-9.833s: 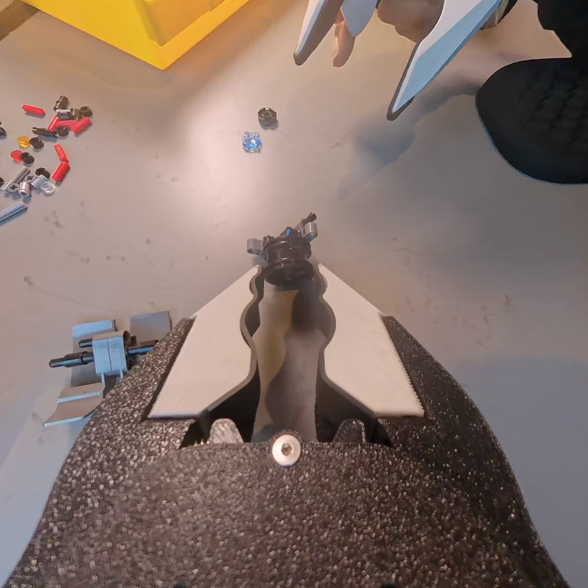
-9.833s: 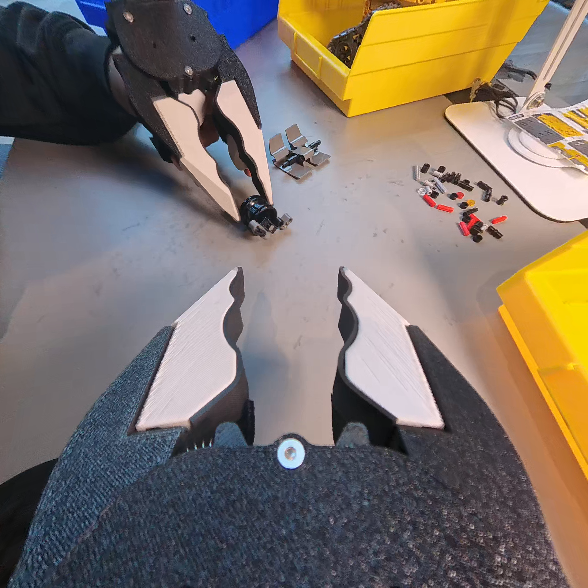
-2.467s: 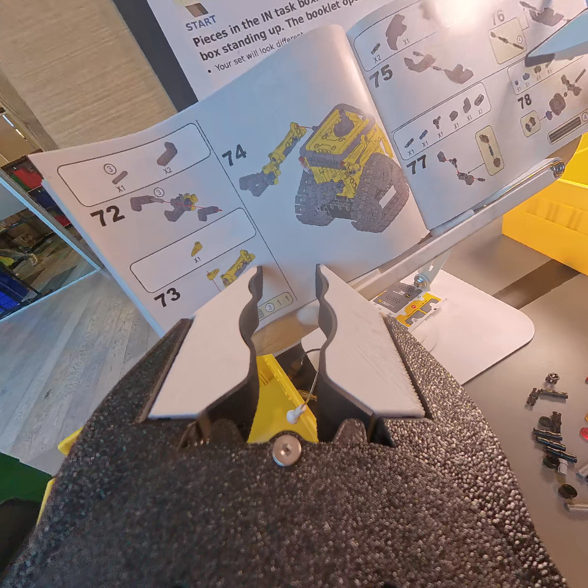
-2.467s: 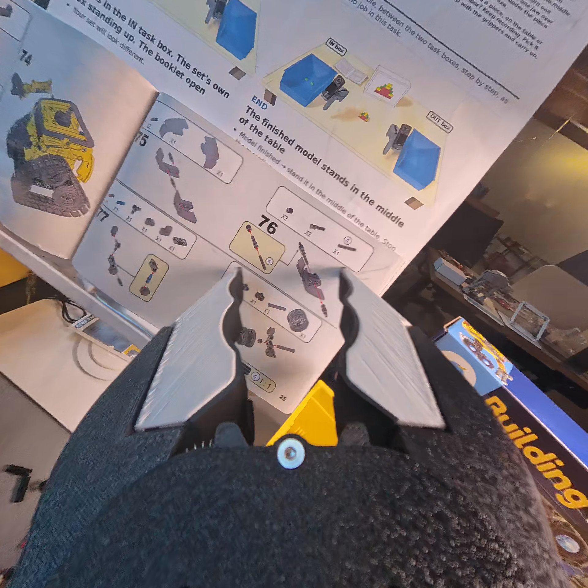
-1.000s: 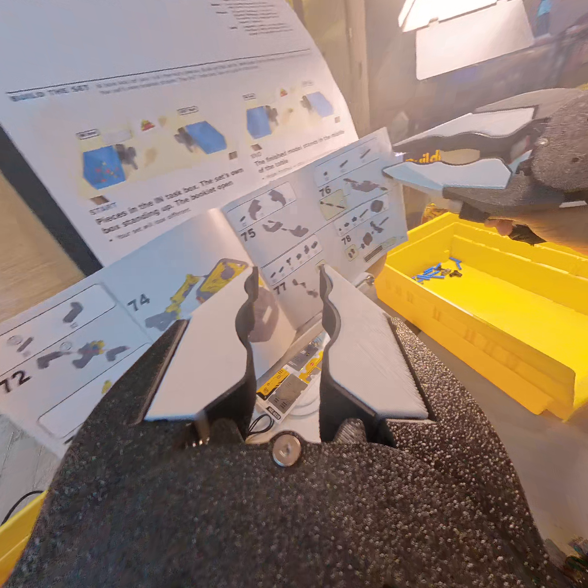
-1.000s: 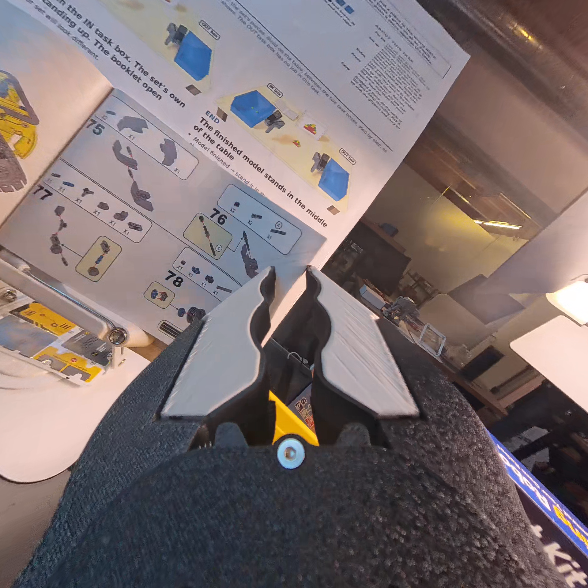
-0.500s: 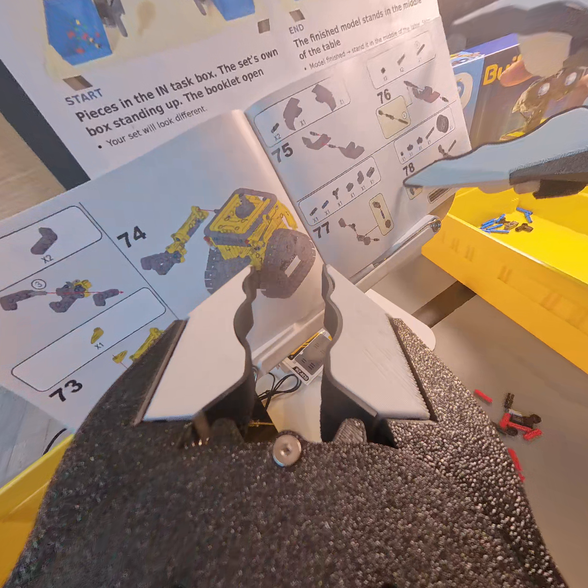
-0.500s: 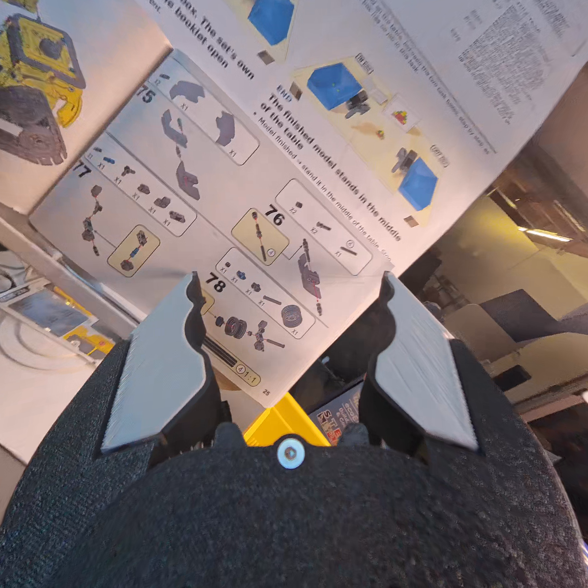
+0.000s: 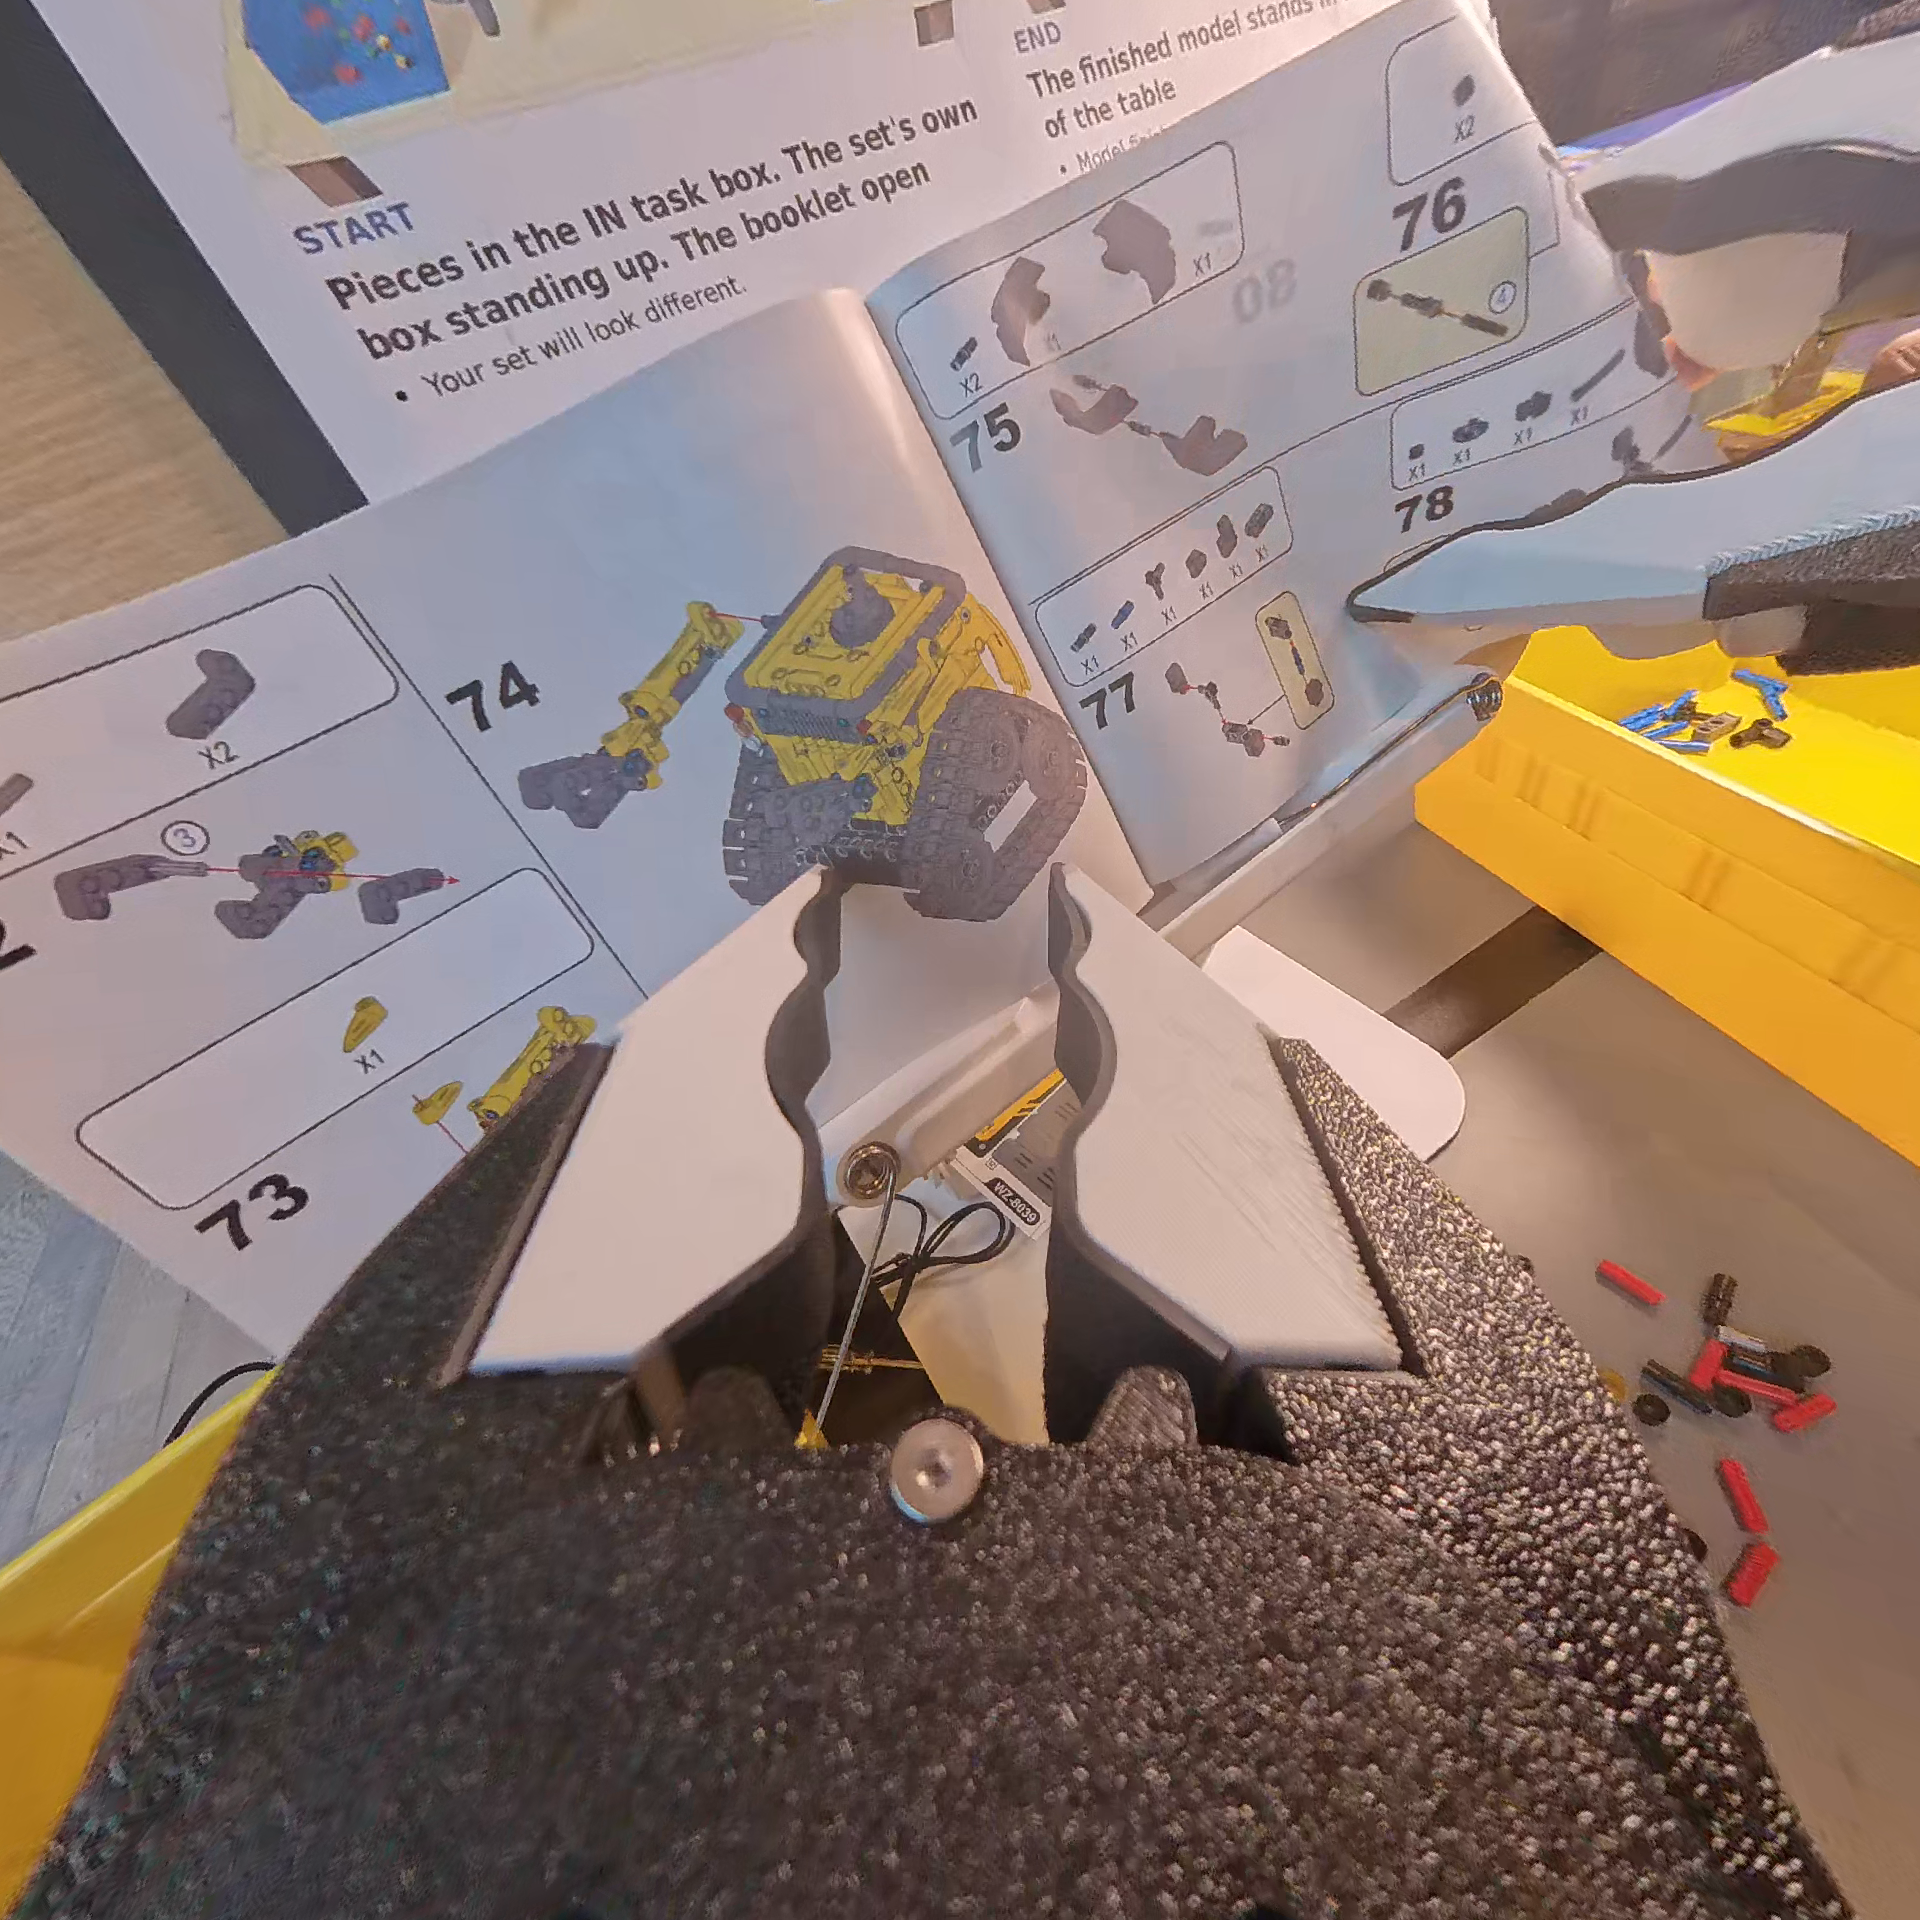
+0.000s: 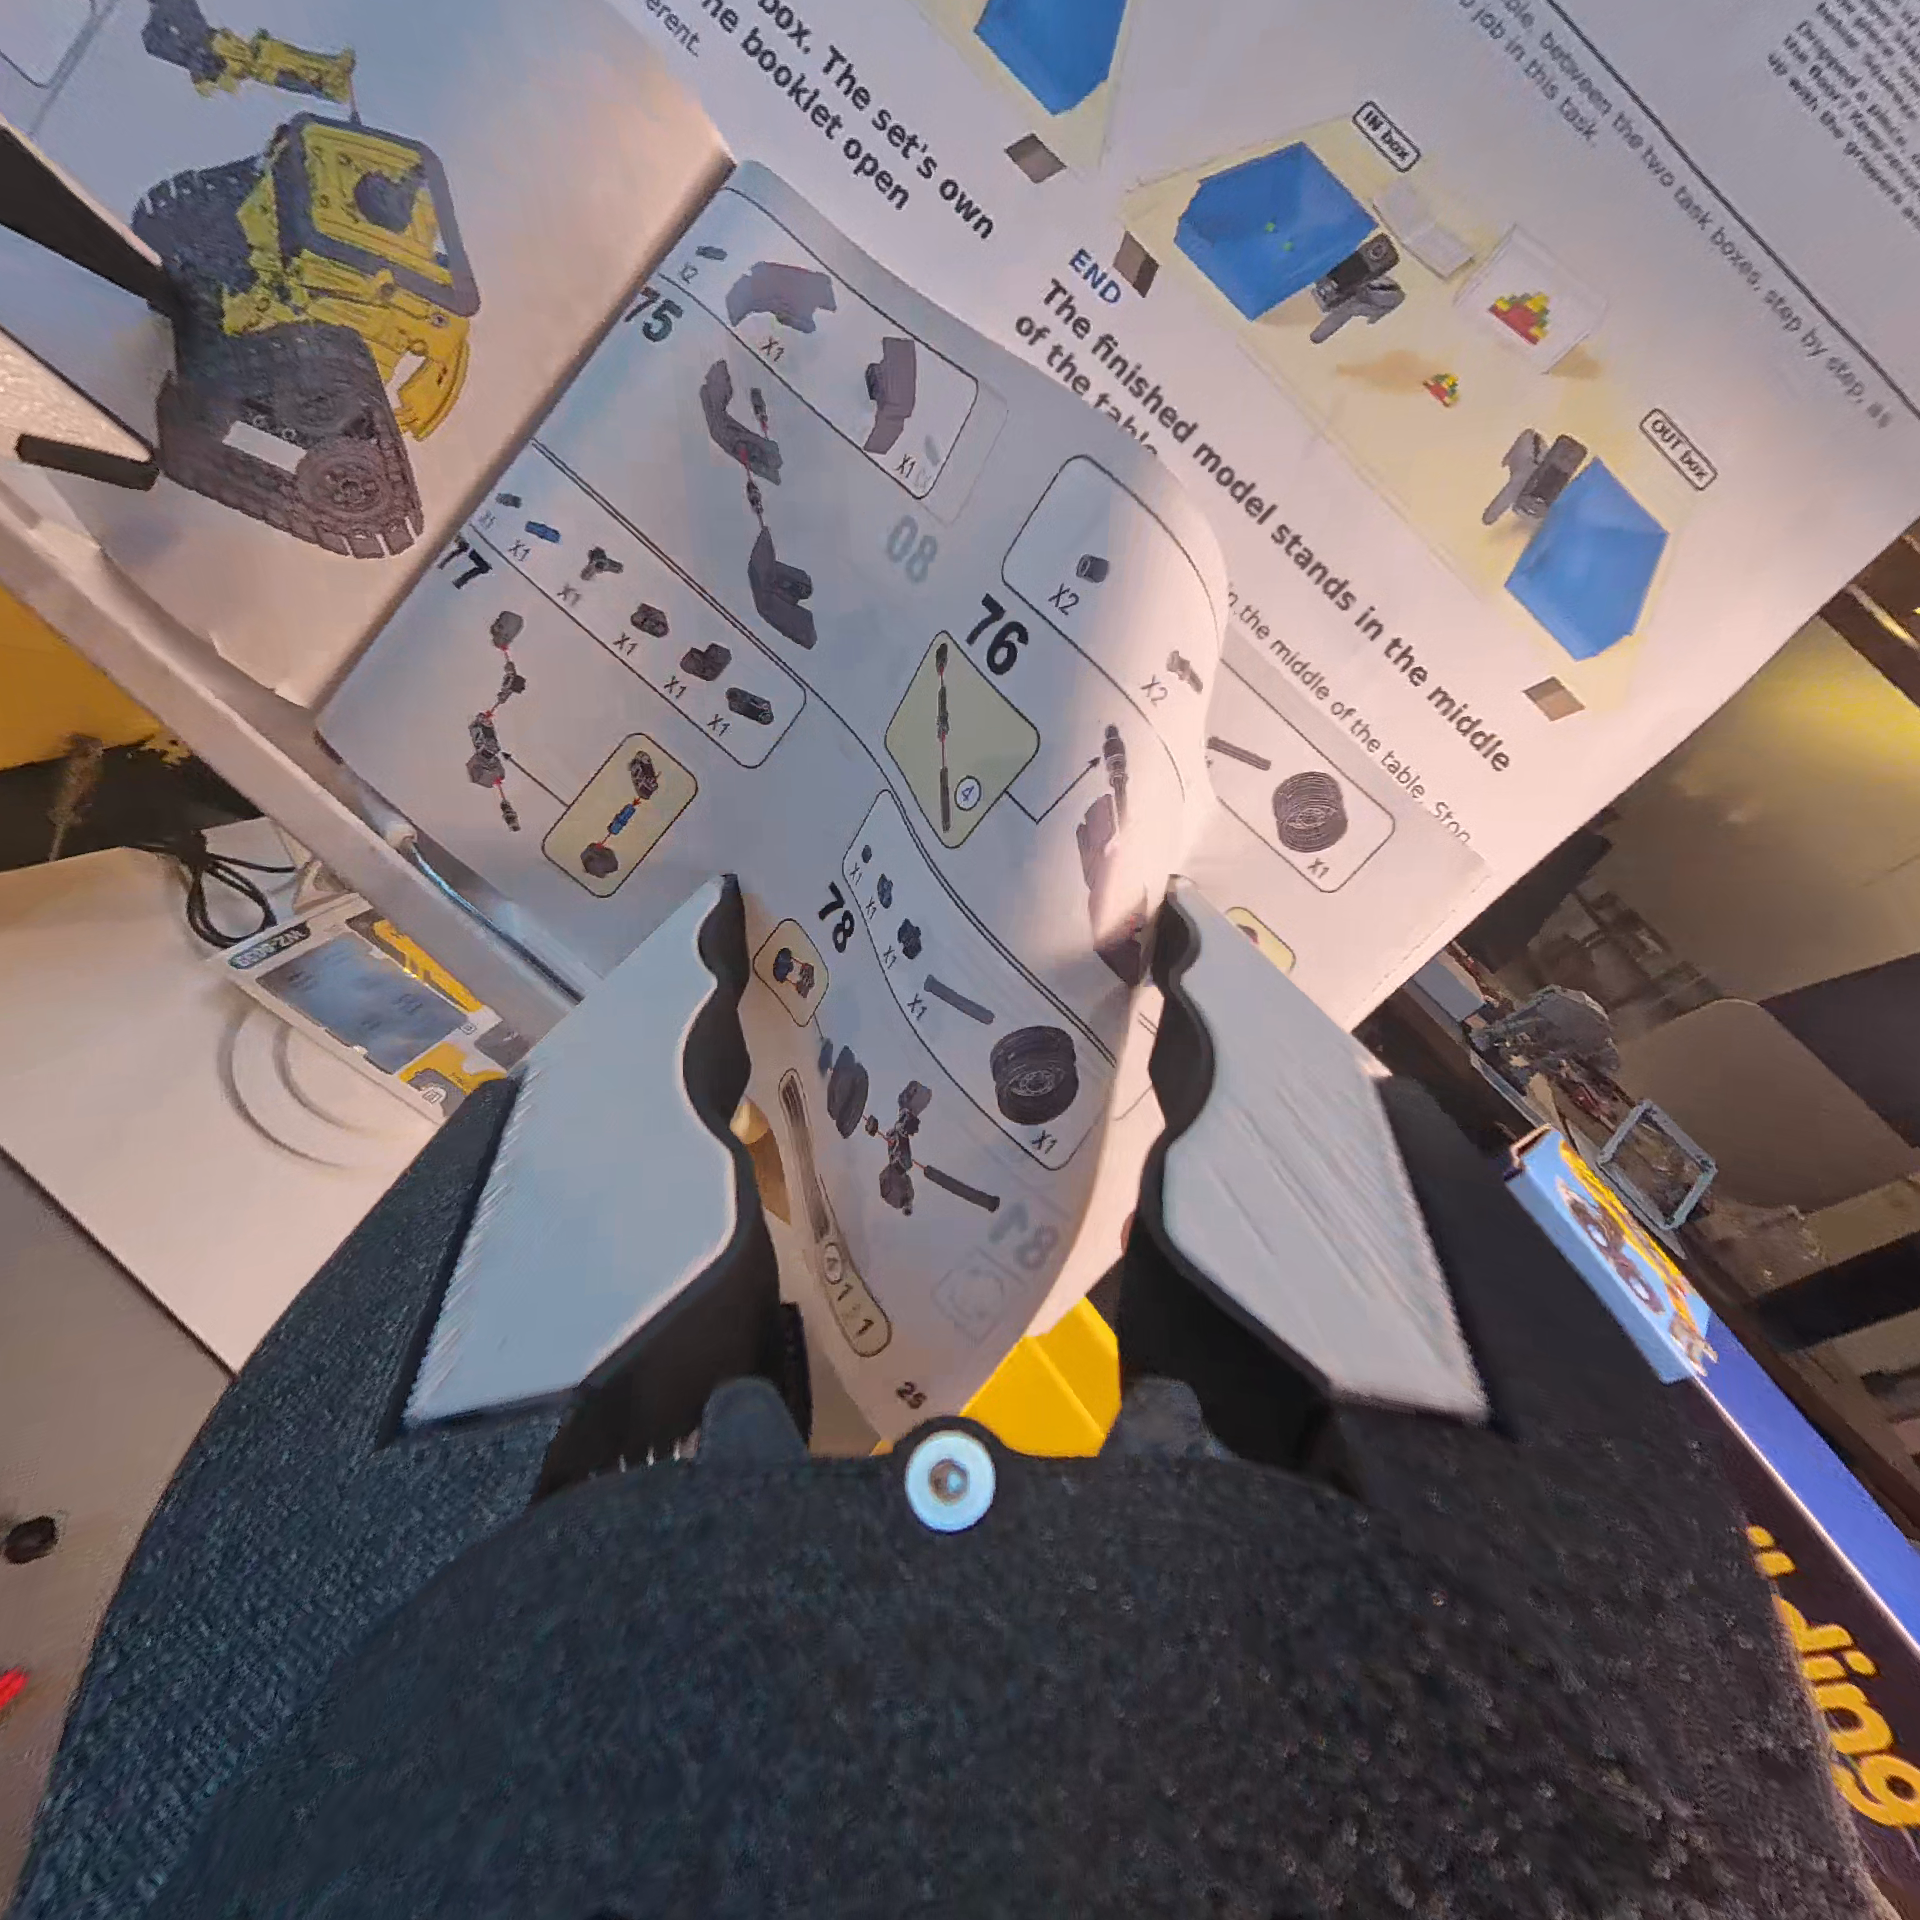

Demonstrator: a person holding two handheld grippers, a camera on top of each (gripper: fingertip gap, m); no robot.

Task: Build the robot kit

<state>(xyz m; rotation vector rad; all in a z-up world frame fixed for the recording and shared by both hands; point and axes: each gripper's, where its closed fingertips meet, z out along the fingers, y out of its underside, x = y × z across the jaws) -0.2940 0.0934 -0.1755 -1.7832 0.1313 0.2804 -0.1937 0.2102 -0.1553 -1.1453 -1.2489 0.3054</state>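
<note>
An open instruction booklet (image 9: 727,499) stands on a white stand (image 9: 1340,1049). My left gripper (image 9: 940,883) is open and empty and points at the lower middle of the left page. My right gripper (image 10: 951,904) is open. The booklet's right-hand page (image 10: 935,675) is lifted and curls between its two fingers, close to both. In the left wrist view the right gripper (image 9: 1475,395) comes in from the right at that page's (image 9: 1195,416) outer edge, one finger in front of the page and one behind.
A large white instruction sheet (image 9: 623,156) hangs behind the booklet. A yellow bin (image 9: 1714,852) with small blue pieces (image 9: 1683,717) stands to the right. Small red and black pieces (image 9: 1745,1382) lie on the grey table. A blue box (image 10: 1766,1455) lies behind the stand. Another yellow bin's edge (image 9: 62,1558) shows at lower left.
The right gripper opened from nearly shut, then narrowed a little around the right page, which has lifted and curled. The left gripper has moved closer to the booklet.
</note>
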